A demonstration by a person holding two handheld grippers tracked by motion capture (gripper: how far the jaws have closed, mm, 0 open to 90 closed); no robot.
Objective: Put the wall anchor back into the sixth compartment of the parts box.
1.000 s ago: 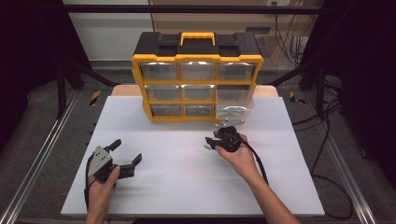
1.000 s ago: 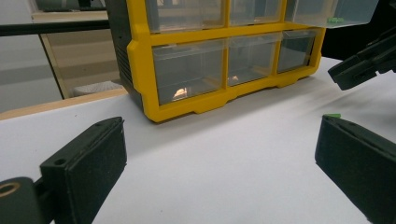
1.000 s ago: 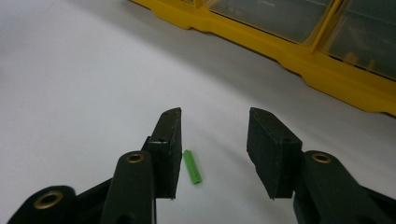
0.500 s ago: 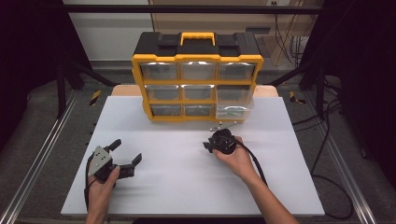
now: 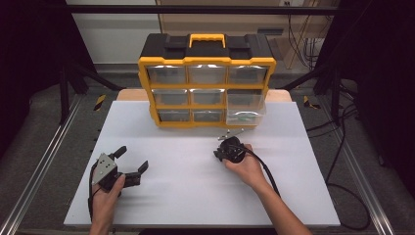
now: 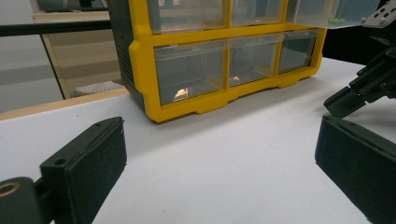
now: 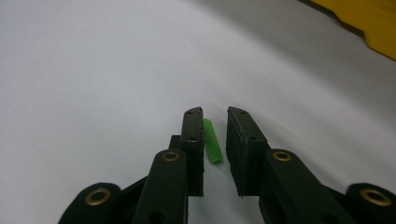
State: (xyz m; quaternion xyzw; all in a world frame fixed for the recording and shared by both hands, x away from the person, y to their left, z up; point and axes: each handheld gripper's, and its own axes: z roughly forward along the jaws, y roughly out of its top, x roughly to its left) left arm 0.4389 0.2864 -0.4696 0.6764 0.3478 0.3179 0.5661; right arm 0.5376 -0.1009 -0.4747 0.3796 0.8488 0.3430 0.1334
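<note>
We are at the pick-up step. Our right gripper (image 7: 215,135) points down at the white table (image 5: 195,196) just in front of the yellow drawer cabinet (image 5: 208,88), and its jaws have just been closing around a small green ribbed plug (image 7: 212,142). The plug lies against one pad; a gap seems to remain at the other, so it isn't pinched yet. Our left gripper (image 5: 131,163) rests released, near left. Next we finish closing, then lift, probably toward the open drawer (image 5: 246,108).

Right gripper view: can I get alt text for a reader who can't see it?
Two black tongs point down at a white table, with a small green ribbed plug between them, against the left one and clear of the right. They have just been closing. A yellow organizer corner shows top right.
</note>
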